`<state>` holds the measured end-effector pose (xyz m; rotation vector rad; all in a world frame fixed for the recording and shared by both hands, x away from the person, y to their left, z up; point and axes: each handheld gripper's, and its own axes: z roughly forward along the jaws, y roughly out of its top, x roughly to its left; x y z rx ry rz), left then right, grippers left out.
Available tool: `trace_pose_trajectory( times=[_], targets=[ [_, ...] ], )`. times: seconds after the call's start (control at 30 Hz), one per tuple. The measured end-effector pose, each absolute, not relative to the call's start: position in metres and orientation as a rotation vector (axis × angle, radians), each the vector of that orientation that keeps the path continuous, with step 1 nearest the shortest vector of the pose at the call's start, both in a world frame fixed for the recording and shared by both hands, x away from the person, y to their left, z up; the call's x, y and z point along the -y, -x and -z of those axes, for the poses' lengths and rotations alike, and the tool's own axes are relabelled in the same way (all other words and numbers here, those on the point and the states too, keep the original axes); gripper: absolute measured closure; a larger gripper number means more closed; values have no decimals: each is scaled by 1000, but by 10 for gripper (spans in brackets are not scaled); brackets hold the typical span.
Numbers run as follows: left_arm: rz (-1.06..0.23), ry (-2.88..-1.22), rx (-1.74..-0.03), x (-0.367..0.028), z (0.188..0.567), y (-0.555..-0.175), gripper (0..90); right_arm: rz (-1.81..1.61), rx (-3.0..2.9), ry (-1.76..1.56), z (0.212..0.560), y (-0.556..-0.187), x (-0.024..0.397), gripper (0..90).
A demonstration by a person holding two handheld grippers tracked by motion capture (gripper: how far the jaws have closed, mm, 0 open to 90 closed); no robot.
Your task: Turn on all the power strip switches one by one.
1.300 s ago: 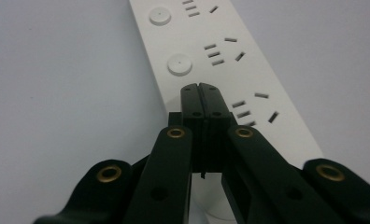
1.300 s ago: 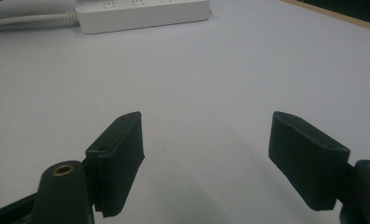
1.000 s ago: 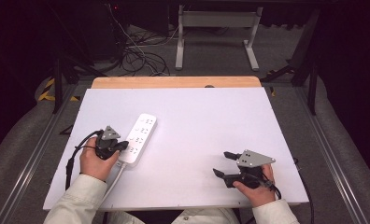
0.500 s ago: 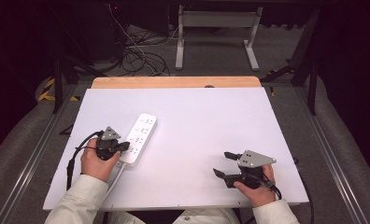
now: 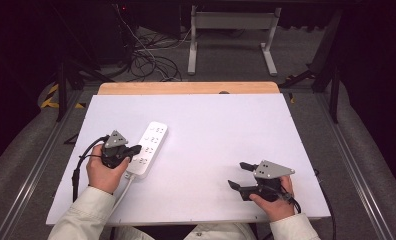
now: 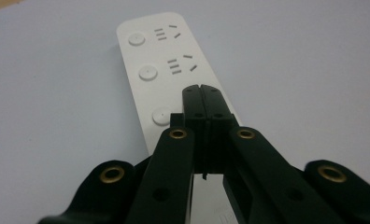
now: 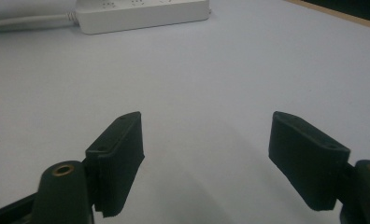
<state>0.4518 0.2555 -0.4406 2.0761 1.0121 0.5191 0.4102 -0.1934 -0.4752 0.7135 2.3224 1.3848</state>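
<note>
A white power strip (image 5: 149, 148) lies at an angle on the left half of the white table (image 5: 221, 130), its white cable running off toward the front edge. My left gripper (image 5: 136, 149) hovers over the strip's near part, jaws pressed together with nothing between them. In the left gripper view the shut left gripper (image 6: 203, 88) sits above the power strip (image 6: 164, 56), close to a round button. My right gripper (image 5: 240, 174) rests low at the front right, jaws wide apart. The right gripper view shows the right gripper (image 7: 206, 135) open over bare table, the power strip (image 7: 141, 13) far off.
A wooden strip (image 5: 186, 88) edges the table's far side. Beyond it stand a metal frame (image 5: 231, 35) and tangled floor cables (image 5: 146, 60). Black cables trail from both grippers off the front edge.
</note>
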Motion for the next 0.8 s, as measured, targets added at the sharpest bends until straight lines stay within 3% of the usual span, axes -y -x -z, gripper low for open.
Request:
trace_pose_trajectory(
  times=[0.8],
  targets=[
    [-531, -2078, -1067, -253, 459, -480, 900, -1388, -2325, -722, 476, -410, 195, 271]
  ],
)
